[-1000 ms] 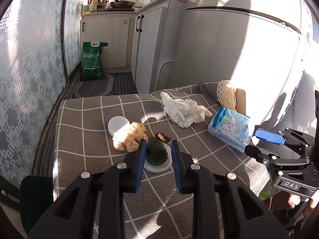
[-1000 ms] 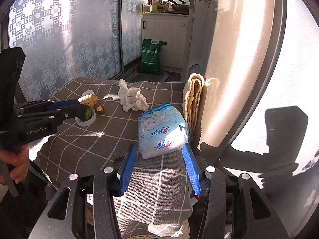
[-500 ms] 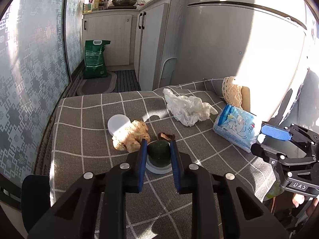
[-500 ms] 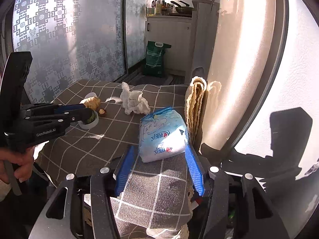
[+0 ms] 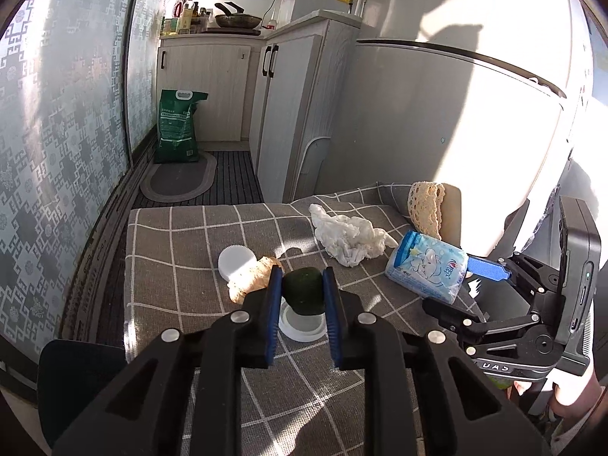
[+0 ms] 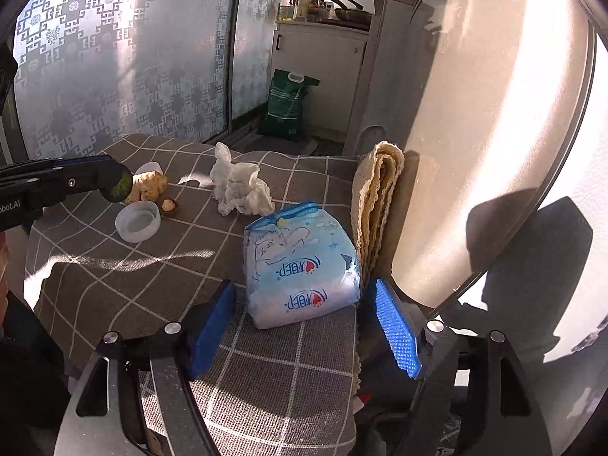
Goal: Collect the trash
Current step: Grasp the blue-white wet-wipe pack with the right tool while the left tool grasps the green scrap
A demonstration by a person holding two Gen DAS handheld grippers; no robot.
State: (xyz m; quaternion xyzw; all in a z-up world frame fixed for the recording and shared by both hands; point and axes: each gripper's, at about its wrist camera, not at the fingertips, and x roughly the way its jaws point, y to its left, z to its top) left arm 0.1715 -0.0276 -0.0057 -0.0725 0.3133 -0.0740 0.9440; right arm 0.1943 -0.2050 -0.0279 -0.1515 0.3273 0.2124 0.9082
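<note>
Left wrist view first: the left gripper [image 5: 302, 285] has its two blue pads clamped on a dark green round lump [image 5: 304, 290], one pad on each flank, and the lump sits right at the fingertips, lifted clear above a small white dish [image 5: 300, 328] on the checked tablecloth [image 5: 171, 266]. Just left of the pads lies a pale knobbly piece of ginger [image 5: 249, 279], with a white ribbed lid [image 5: 235, 262] touching its far side. Farther back on the cloth there's a crumpled white tissue [image 5: 349, 241], lying loose and well apart from both tools. Over to the right wrist view, and the right gripper [image 6: 304, 326] has its jaws opening, blue pads standing wide to either side of the near end of a blue-and-white tissue pack [image 6: 300, 262]; the pack lies flat on the cloth just ahead of the fingertips, its near end about level with them, and neither pad presses on it. A folded crochet cloth [image 6: 374, 205] stands upright against the pack's right edge. From this side the green lump shows pinched at the tip of the left tool, hanging above and just left of the dish, with a small brown scrap [image 6: 169, 205] resting beside that dish.
</note>
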